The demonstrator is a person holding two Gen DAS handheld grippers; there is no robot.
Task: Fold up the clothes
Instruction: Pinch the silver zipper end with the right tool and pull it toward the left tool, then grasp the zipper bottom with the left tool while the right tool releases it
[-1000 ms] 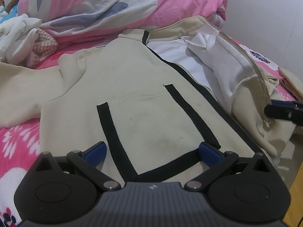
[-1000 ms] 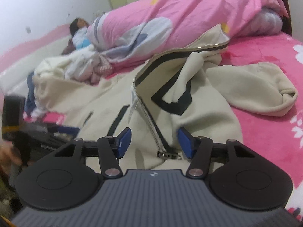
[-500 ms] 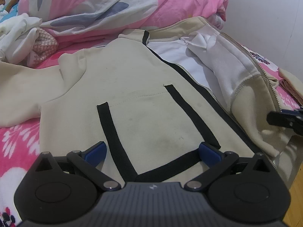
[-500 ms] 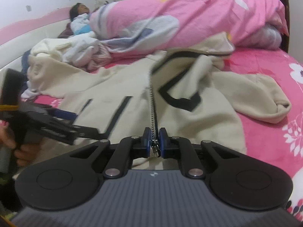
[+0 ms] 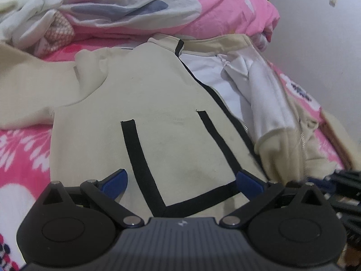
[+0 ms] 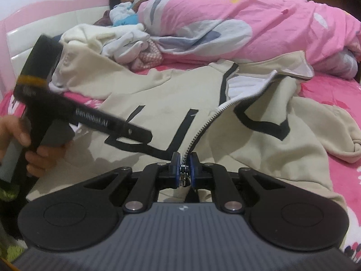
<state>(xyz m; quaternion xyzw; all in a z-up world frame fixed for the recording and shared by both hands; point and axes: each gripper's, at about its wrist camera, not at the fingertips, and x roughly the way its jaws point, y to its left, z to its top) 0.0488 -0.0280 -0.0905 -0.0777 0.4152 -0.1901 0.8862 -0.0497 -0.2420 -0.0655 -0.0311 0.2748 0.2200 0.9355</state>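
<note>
Now the right gripper [image 6: 185, 169] is pinching the zipper pull [image 6: 183, 176] at the hem of the cream jacket [image 5: 140, 113] (lying spread on the pink bed [image 6: 334, 94]), while the left gripper [image 5: 181, 180] is hovering wide apart over its pocket.

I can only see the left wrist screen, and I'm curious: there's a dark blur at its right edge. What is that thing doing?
Observer: That is the right claw, shut on the zipper pull at the bottom hem of the cream jacket.
Visitor: And what carries the left claw I'm looking along?
Observer: A hand grips the handle of the left claw, low on the left of the right wrist view.
</note>
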